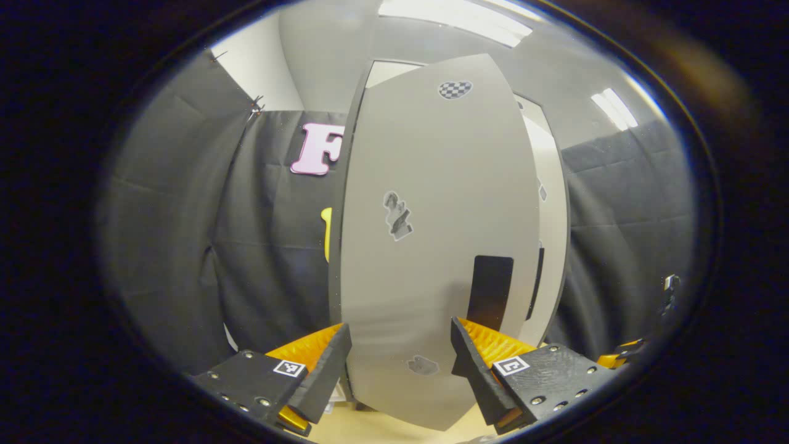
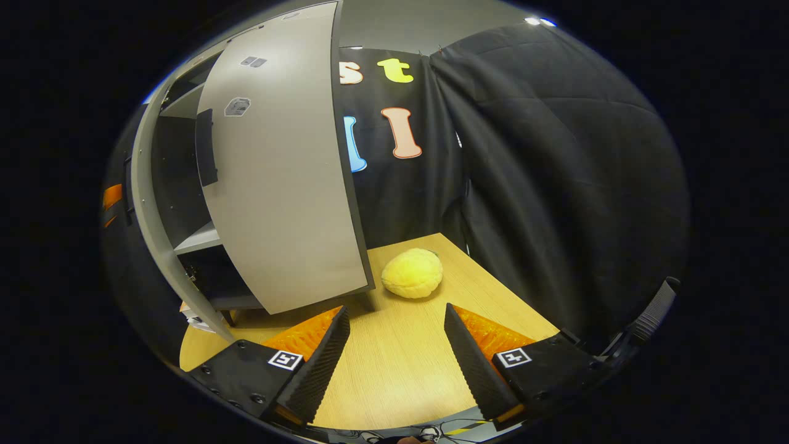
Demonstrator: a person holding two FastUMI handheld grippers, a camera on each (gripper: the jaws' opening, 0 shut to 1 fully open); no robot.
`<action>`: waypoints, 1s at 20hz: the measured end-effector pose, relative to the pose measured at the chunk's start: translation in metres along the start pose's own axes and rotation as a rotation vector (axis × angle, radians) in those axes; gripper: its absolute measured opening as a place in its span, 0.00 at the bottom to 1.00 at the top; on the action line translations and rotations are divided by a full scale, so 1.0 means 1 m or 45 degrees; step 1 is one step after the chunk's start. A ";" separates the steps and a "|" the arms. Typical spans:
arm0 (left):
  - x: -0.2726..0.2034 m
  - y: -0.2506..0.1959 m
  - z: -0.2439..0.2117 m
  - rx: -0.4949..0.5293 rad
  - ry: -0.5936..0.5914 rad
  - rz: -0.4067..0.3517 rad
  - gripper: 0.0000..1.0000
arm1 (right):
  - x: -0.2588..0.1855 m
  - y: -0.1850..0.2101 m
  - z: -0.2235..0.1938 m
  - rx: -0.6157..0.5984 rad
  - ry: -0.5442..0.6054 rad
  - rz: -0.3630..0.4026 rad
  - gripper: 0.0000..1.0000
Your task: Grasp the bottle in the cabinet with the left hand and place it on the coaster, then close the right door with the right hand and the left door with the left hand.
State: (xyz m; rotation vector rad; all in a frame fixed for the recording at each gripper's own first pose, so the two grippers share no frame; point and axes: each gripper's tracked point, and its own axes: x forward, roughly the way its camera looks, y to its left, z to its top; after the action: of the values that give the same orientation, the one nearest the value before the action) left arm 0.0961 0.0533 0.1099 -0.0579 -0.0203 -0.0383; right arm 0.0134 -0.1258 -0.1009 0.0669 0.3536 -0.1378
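Left gripper view: we see the left gripper with jaws spread wide and holding nothing, close in front of the grey left door, whose dark handle sits just beyond the right finger.

Right gripper view: right gripper jaws also wide and bare, above the wooden table. The right door stands open, cabinet shelves visible at left. A yellow plush lies beyond on the table. We cannot locate the bottle or coaster.
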 end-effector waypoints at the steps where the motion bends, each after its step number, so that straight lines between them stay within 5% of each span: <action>1: -0.001 -0.003 -0.003 -0.023 0.013 0.009 1.00 | -0.002 -0.007 0.001 0.003 0.003 -0.002 0.98; 7: -0.029 -0.005 -0.002 -0.073 0.043 0.089 0.94 | 0.000 -0.027 0.003 0.000 0.039 0.035 0.98; 12: -0.075 -0.004 -0.007 -0.050 0.038 0.226 1.00 | 0.011 -0.008 0.008 -0.026 0.074 0.200 0.98; 20: -0.163 -0.018 -0.003 -0.002 -0.049 0.395 0.99 | 0.004 0.029 0.105 -0.165 -0.157 0.444 0.98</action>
State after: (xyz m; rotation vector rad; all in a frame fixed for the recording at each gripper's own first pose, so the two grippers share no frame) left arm -0.0677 0.0411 0.1042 -0.0630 -0.0495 0.2733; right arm 0.0575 -0.1069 -0.0030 -0.0089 0.2227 0.2254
